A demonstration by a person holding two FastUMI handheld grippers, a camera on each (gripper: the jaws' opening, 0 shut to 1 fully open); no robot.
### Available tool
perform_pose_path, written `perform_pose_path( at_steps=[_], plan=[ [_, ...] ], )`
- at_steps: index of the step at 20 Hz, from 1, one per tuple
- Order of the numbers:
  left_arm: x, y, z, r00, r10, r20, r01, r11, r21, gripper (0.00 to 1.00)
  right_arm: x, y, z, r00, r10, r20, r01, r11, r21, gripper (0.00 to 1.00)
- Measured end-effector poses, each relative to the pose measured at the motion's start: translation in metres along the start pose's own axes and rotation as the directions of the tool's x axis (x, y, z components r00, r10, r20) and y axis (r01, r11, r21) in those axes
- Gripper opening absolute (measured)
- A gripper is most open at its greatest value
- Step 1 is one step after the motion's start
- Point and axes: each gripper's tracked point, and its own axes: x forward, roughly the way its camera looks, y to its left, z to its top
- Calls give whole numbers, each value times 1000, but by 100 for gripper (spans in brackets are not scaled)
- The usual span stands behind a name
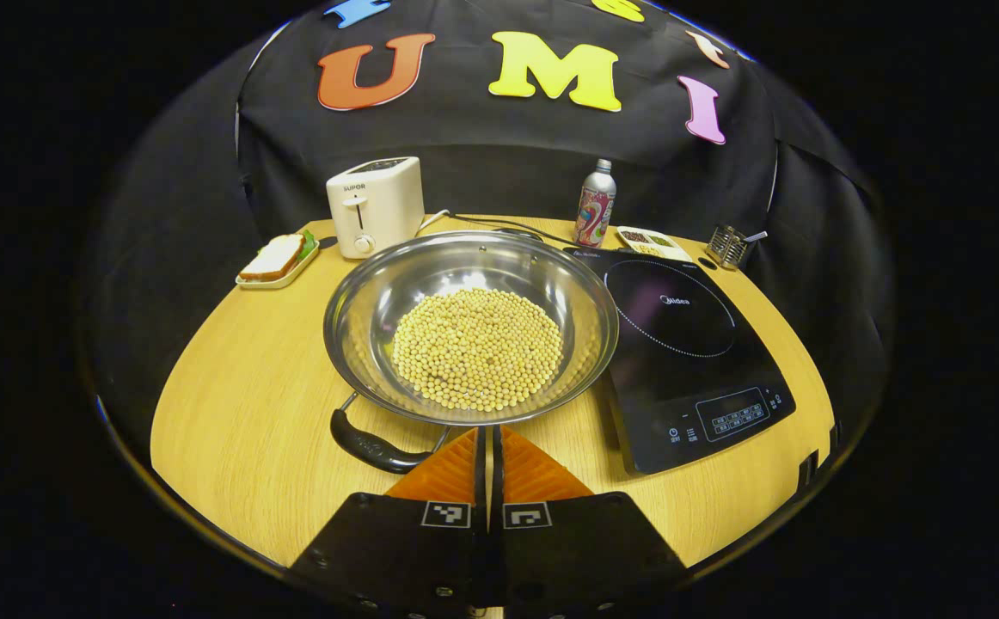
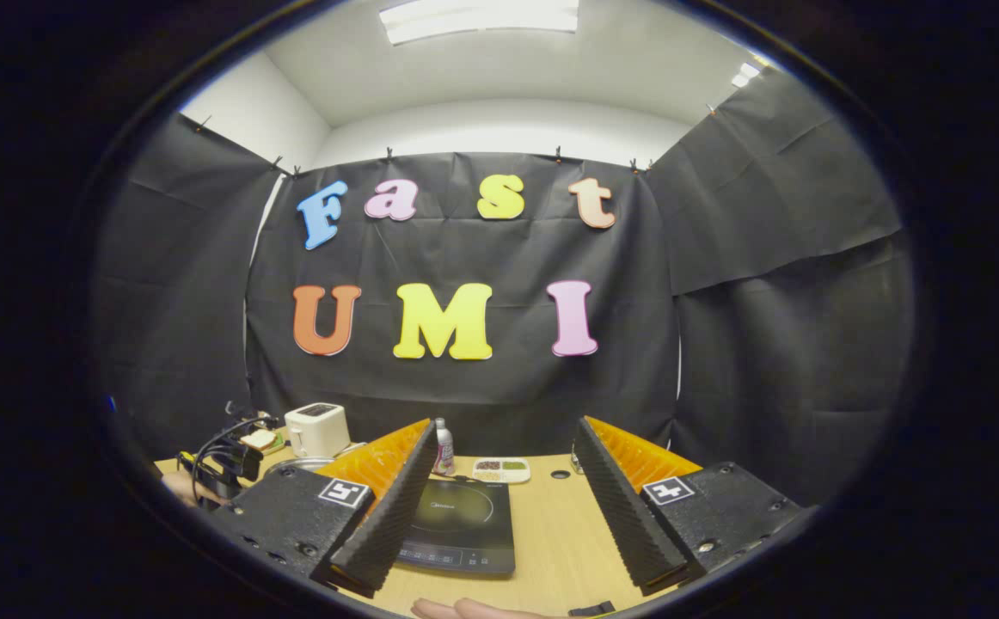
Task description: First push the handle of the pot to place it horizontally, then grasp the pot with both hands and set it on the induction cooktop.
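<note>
Left claw (image 1: 489, 447), clenched with its fingers pressed together on nothing, hovers just in front of the pot (image 1: 471, 327), its tips beside the near rim. The pot, a wide steel pan holding a round bed of pale beans (image 1: 477, 346), sits on the counter (image 1: 242, 413) just left of the cooktop (image 1: 680, 344), rim close to the cooktop's edge. The pot's handle (image 1: 370, 443) lies at the near left, just beside the left claw's tips. Behind the pot: a toaster (image 1: 376, 206), a sandwich on a tray (image 1: 276, 260), a bottle (image 1: 595, 205), a small dish (image 1: 652, 242) and a wire holder (image 1: 727, 246). Right claw (image 2: 499, 507), released with fingers spread wide, is raised above the counter, the cooktop showing between its fingers. A person's fingertips (image 2: 465, 609) show at the lower edge of the right gripper view.
</note>
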Motion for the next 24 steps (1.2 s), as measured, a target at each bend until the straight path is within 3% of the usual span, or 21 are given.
perform_pose_path(
  at_steps=[2, 3, 5, 6, 11, 12, 13, 15, 16, 17, 18, 19, 24],
  plan=[
    [5, 5, -5, 1000, 13, -17, -13, 1000, -12, 0, -4, 2, 1, 1000, 15, -3, -15, 1000, 2, 100],
    [6, 5, -8, 1000, 12, -24, -13, 1000, -10, 0, -5, -1, 6, 1000, 10, 8, -10, 1000, 4, 96],
    [8, 9, -11, 999, 17, -35, -17, 1000, -7, 0, -9, -3, 14, 1000, 7, 30, -7, 1000, 15, 100],
    [9, 10, -12, 999, 13, -40, -14, 1000, -20, 0, -11, -3, 17, 999, 8, 37, -9, 1000, 25, 96],
    [7, 22, -12, 999, 37, -39, -38, 998, -41, 0, -15, -9, 20, 999, -3, 49, 1, 1000, 29, 96],
    [7, 25, -12, 999, 37, -39, -39, 998, -53, 10, -16, -9, 21, 999, -6, 52, 4, 999, 31, 96],
    [6, 28, -12, 999, 37, -39, -40, 997, -61, 11, -16, -10, 21, 999, -9, 52, 7, 999, 33, 96],
    [5, 37, -12, 999, 38, -37, -40, 997, -69, 10, -15, -10, 18, 999, -10, 48, 9, 999, 37, 96],
    [3, 41, -12, 999, 40, -36, -42, 996, -75, 0, -15, -10, 18, 999, -10, 46, 8, 999, 41, 96],
    [4, 45, -12, 999, 39, -37, -42, 996, -81, 10, -13, -11, 17, 999, -11, 45, 9, 999, 45, 96],
    [5, 51, -11, 998, 41, -37, -44, 995, -87, 10, -11, -10, 17, 999, -12, 43, 10, 999, 49, 96],
    [6, 56, -11, 998, 45, -37, -48, 995, -93, 0, -10, -11, 15, 999, -13, 41, 11, 999, 53, 96],
    [18, 89, -12, 992, 94, -79, -101, 991, -86, 0, -5, -11, 10, 999, -17, 30, 15, 998, 68, 96]
  ],
)
